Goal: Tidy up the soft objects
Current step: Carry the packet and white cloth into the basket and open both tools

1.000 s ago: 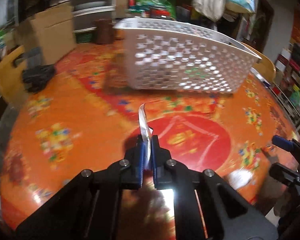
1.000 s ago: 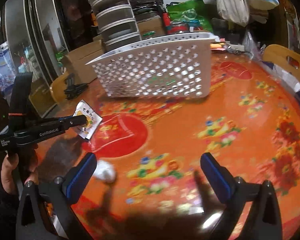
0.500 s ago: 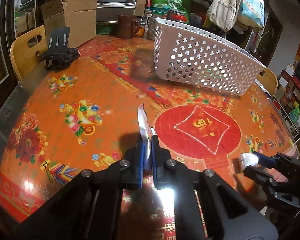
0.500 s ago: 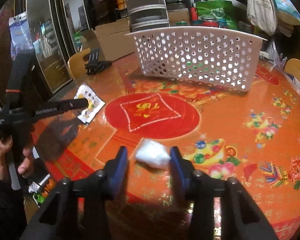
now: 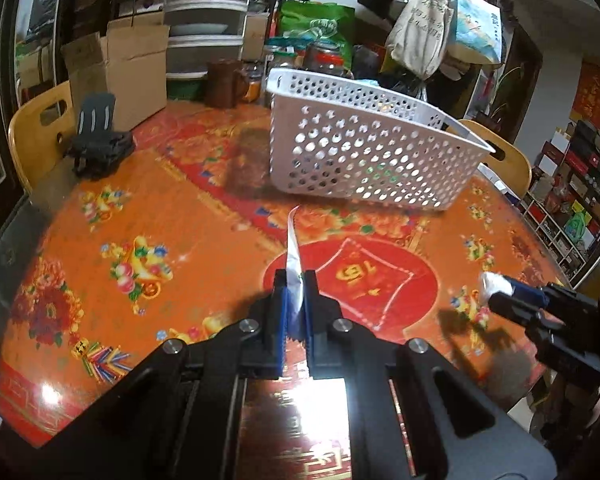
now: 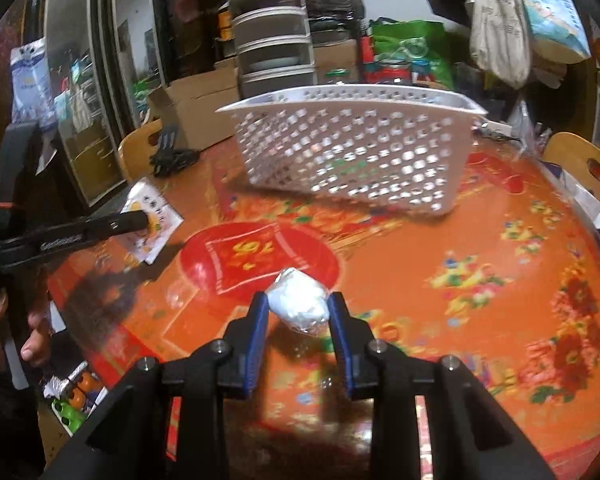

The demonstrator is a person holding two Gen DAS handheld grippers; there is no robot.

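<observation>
Right gripper: jaws just drawn in, now pinched on a white crinkly bundle that bulges up between the blue pads, clear of the orange tablecloth. Straight ahead of the fingertips, past the red medallion, the white perforated basket, its long side set across the line of reach, open top facing up and well apart from the bundle. Judged need: forward and up over the near wall, then release.

Left gripper: clamped flat on a thin sachet standing on edge, its long axis pointing forward out of the pads. Same basket ahead and a little to the right of these fingertips, long axis running away to the right, near corner closest. Off to the right, the other gripper with its white bundle visible.

Neither hand clearly nearer the basket; the left seems to face its corner, the right its broad side. Both loads still outside it.
</observation>
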